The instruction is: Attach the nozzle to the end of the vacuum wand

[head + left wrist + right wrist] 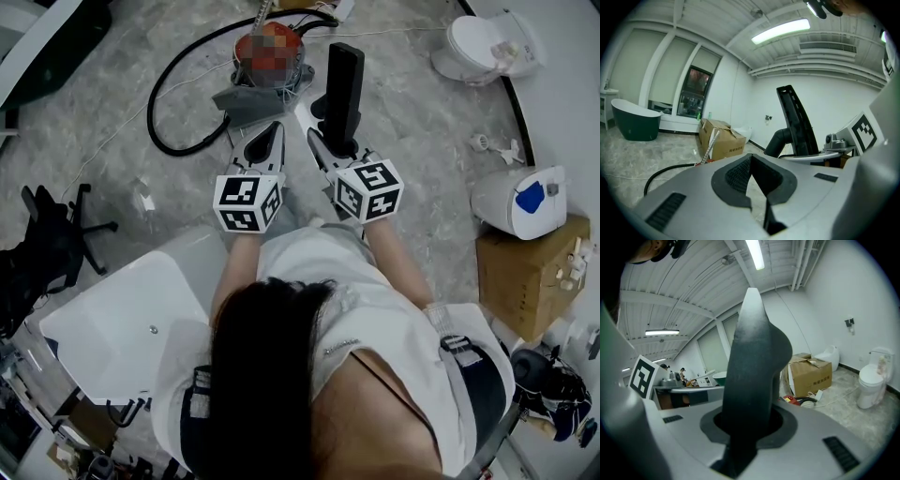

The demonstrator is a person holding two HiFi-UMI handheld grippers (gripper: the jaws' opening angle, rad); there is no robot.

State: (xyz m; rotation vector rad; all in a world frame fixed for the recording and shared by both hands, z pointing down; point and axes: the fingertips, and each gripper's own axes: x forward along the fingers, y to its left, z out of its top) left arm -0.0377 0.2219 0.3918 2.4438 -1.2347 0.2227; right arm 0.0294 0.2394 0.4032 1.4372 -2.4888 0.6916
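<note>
Grip check: your right claw (745,427) is closed on the lower end of the nozzle (754,357). The nozzle is a dark, flattened piece whose long axis runs up and away from the jaws, roughly upright. Your left claw (757,187) is fully closed with nothing between its jaws. You hold both claws side by side, near each other, in front of you.

Beyond them, on the floor, lies the vacuum (253,98), far from you and slightly left of the nozzle. Its black hose (153,117) loops out to the left and curls back toward the body. The wand's open end cannot be picked out with certainty.

Judgement: the left claw is nearer the vacuum and hose, and it is free. It is best placed to lift and steady the wand while you line the nozzle up with it.

Risk: axes out of line would likely jam the fit.
</note>
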